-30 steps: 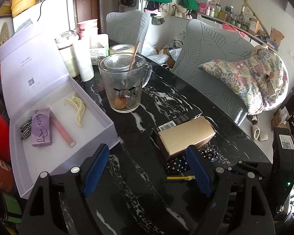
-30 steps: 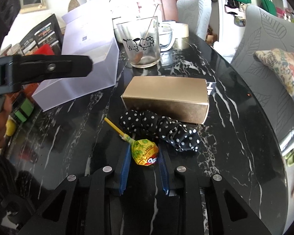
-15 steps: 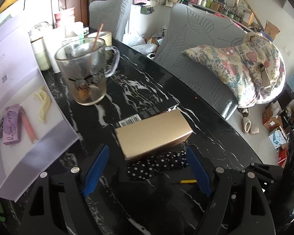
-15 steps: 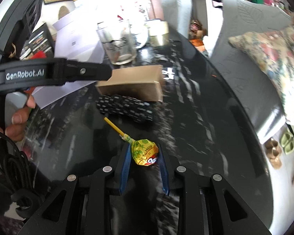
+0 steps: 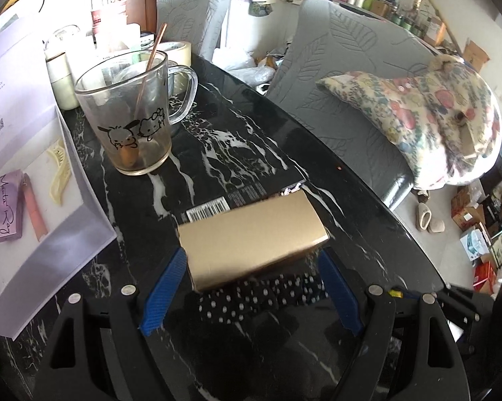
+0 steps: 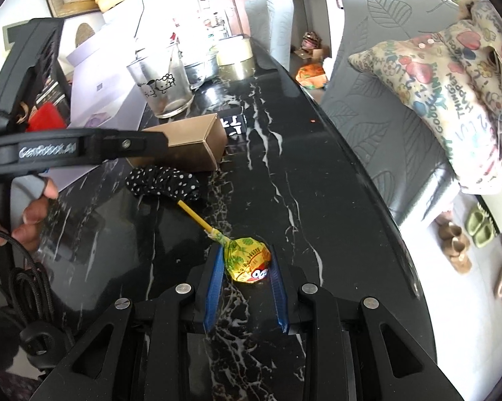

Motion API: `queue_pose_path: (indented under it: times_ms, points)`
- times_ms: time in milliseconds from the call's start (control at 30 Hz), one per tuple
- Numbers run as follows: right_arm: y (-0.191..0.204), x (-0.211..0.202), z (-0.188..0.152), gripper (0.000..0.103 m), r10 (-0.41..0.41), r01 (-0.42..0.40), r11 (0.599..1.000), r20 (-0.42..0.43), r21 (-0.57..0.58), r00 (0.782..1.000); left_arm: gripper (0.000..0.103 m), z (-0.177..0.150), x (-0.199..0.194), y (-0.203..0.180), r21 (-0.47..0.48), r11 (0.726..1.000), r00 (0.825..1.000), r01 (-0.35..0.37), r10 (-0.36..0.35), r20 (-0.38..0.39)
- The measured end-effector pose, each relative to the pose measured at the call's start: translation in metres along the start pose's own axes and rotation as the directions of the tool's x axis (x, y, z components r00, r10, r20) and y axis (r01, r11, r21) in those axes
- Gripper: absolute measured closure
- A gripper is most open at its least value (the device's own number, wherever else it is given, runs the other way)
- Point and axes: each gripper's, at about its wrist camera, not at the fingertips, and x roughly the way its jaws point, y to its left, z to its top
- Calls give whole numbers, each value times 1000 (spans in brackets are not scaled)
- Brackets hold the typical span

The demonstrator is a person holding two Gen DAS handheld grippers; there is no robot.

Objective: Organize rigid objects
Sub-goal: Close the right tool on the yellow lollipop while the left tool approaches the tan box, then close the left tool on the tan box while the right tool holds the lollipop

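We noted the right hand-held gripper [image 6: 246, 265] clenched on a lollipop [image 6: 247, 260]: the yellow-wrapped head sat between the two blue pads [image 6: 214, 284], low over the black marble table [image 6: 317, 173], and the yellow stick pointed away from the gripper toward a black polka-dot scrunchie [image 6: 164, 182], its far end at or under the scrunchie's edge. Just beyond the scrunchie lay a gold box [image 6: 197, 138], touching it or nearly so. From the left wrist view we saw the left hand-held gripper [image 5: 251, 287] spread wide and holding nothing, its blue pads [image 5: 162, 292] standing on either side of the near end of the gold box [image 5: 251, 239], apart from its sides. The scrunchie [image 5: 257, 295] lay between the pads, against the box's near edge. Farther off stood a glass mug [image 5: 133, 113] with cartoon prints and a thin straw in it. To the left sat an open lavender box [image 5: 60, 250] holding a cream hair clip [image 5: 61, 170], a pink stick and a purple packet.
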Motion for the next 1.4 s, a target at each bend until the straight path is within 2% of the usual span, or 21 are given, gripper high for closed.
queue_pose_path:
  times_ms: [167,300,500,600,733,867,1067,1200,1233,1333,1400]
  points:
    - [-2,0,1,76,7,-7,1000,0,19,1000,22,15,10,-5,30,999,999,-37,38,-16]
    - [-4,0,2,76,17,-17,1000,-2,26,1000,22,22,15,-9,98,995,999,13,-8,-47]
    - [-3,0,2,76,37,-37,999,0,34,999,22,28,26,-21,232,972,997,33,-15,-76]
    - [-2,1,3,76,46,-46,998,0,37,999,22,30,31,-21,262,961,992,86,-58,-112]
    - [-1,3,3,76,54,-54,998,0,38,999,22,26,35,-22,308,949,990,62,-19,-140]
    - [-1,3,3,76,55,-55,998,1,35,998,22,18,28,-23,320,945,992,68,-31,-121]
    - [0,5,4,76,55,-55,998,2,29,999,22,12,23,-14,258,964,996,71,-53,-76]
    - [-2,5,3,76,58,-58,998,4,36,998,41,10,26,-11,247,969,998,13,2,-62]
    - [-2,4,3,76,58,-58,998,4,36,998,42,10,27,-10,246,969,998,7,8,-58]
    - [-2,4,2,76,55,-55,998,6,32,998,49,6,28,-9,243,970,999,12,0,-46]
    - [-2,4,2,76,53,-53,998,7,32,999,59,3,27,-10,249,969,999,9,-1,-34]
